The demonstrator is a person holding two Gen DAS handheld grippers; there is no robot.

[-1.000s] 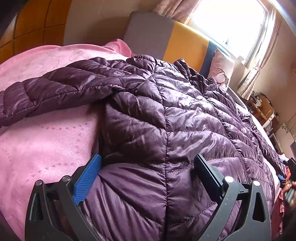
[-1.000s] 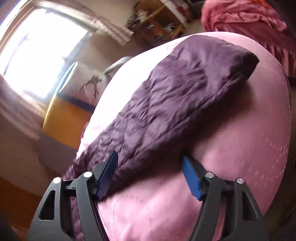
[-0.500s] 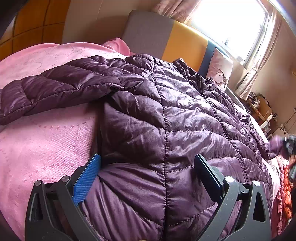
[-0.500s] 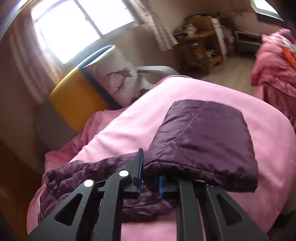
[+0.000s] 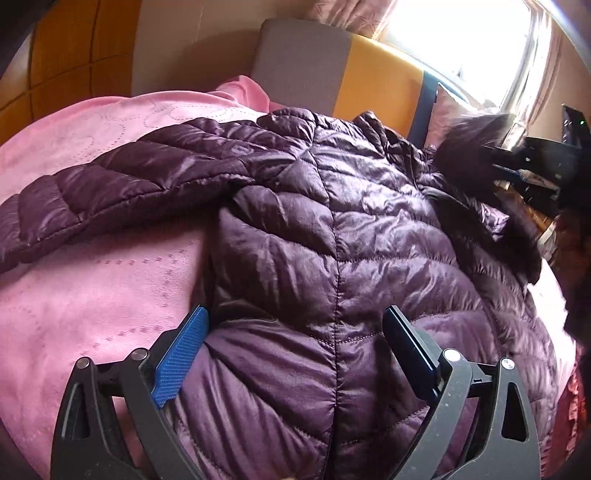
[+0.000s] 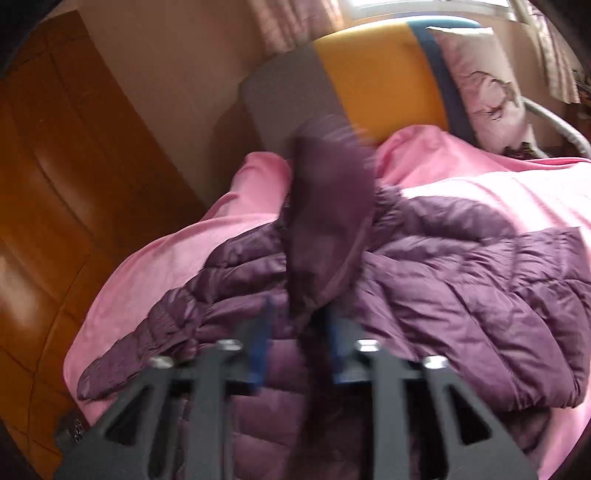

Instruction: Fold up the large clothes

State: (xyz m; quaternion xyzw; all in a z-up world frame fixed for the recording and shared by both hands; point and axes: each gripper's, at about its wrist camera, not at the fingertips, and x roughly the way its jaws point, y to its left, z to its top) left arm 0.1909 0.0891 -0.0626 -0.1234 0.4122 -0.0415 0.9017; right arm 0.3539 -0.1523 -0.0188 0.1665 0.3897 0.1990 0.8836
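Note:
A purple quilted puffer jacket (image 5: 332, 229) lies spread on a pink bedspread (image 5: 92, 266). One sleeve (image 5: 110, 192) stretches out to the left. My left gripper (image 5: 295, 354) is open, its fingers straddling the jacket's hem area near the bottom. My right gripper (image 6: 299, 350) is shut on the jacket's other sleeve (image 6: 328, 229) and holds it lifted above the jacket body (image 6: 461, 280). That gripper and the raised sleeve cuff (image 5: 469, 147) also show at the right of the left wrist view. The right wrist view is motion-blurred.
A grey, yellow and blue headboard (image 5: 369, 81) stands behind the bed, with a printed pillow (image 6: 484, 85) against it. Wooden wardrobe panels (image 6: 55, 184) are on the left. A bright window (image 5: 461, 33) is at the back right.
My right gripper closed on the far sleeve, lifted it and swung it across over the jacket body toward the headboard side. My left gripper stayed open at the hem.

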